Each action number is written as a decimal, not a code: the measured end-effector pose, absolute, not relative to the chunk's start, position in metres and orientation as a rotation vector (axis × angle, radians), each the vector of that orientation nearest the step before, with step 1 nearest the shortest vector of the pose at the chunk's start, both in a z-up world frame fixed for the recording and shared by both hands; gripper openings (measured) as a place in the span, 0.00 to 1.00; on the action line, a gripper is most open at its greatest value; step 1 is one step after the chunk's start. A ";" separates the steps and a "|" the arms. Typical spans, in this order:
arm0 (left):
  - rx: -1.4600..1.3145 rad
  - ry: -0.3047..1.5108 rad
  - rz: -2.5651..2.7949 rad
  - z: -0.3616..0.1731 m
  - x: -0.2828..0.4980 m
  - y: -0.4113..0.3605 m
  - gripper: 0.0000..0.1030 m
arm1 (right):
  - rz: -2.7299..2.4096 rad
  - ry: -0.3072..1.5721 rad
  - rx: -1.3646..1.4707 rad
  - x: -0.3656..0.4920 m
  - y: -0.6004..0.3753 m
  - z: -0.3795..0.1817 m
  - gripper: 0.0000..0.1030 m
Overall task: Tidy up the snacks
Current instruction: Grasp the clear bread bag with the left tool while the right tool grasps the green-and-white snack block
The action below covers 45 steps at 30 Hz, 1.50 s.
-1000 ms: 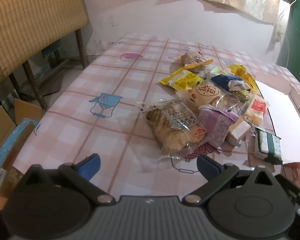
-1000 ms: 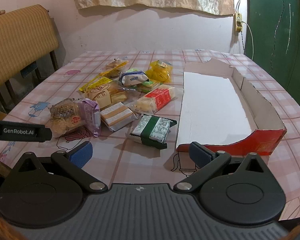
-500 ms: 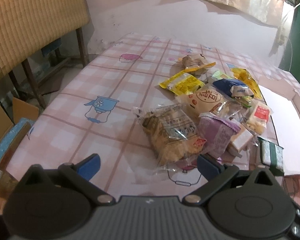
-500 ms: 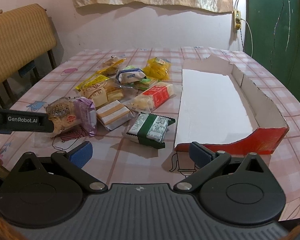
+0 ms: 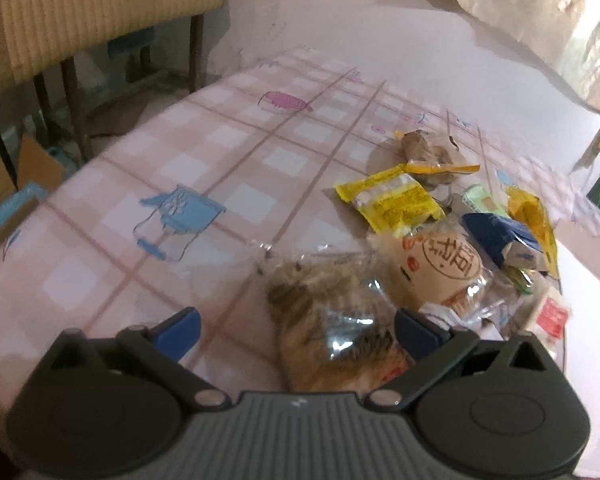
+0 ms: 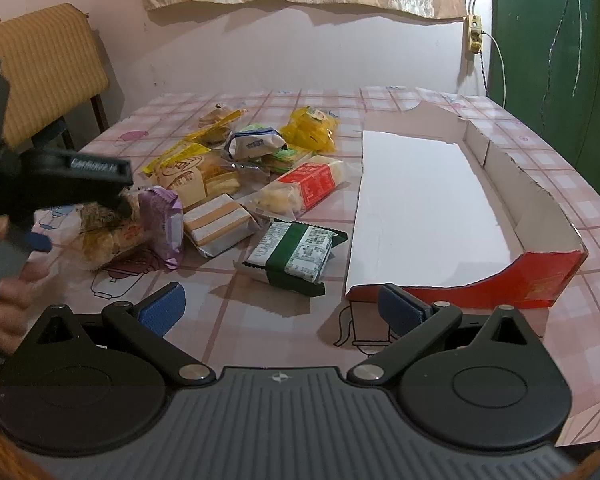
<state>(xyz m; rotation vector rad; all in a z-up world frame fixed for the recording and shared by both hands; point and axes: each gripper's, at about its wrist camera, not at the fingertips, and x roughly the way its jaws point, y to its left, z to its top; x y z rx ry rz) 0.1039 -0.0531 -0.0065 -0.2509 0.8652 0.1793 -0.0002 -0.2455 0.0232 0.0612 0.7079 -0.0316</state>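
Closer now, the left gripper [image 5: 296,330] has advanced over the clear-wrapped brown snack [image 5: 332,332], which lies between its wide-open fingers, ungripped. From the right view, the right gripper [image 6: 280,308] hovers wide open and empty, green-banded packet [image 6: 296,252] just ahead, cardboard tray [image 6: 540,216] ahead-right.

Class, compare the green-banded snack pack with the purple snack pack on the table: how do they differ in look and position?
The green-banded snack pack is white with a dark green band; the purple snack pack is plain purple. The green-banded one lies flat and apart, nearest the cardboard tray; the purple one stands on edge, pressed against the clear bag of brown snacks. Both are sealed and rest on the checked tablecloth.
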 end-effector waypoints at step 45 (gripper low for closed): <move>-0.035 0.799 -0.020 -0.007 0.094 -0.012 0.54 | 0.361 0.809 -0.219 0.084 -0.251 0.003 0.70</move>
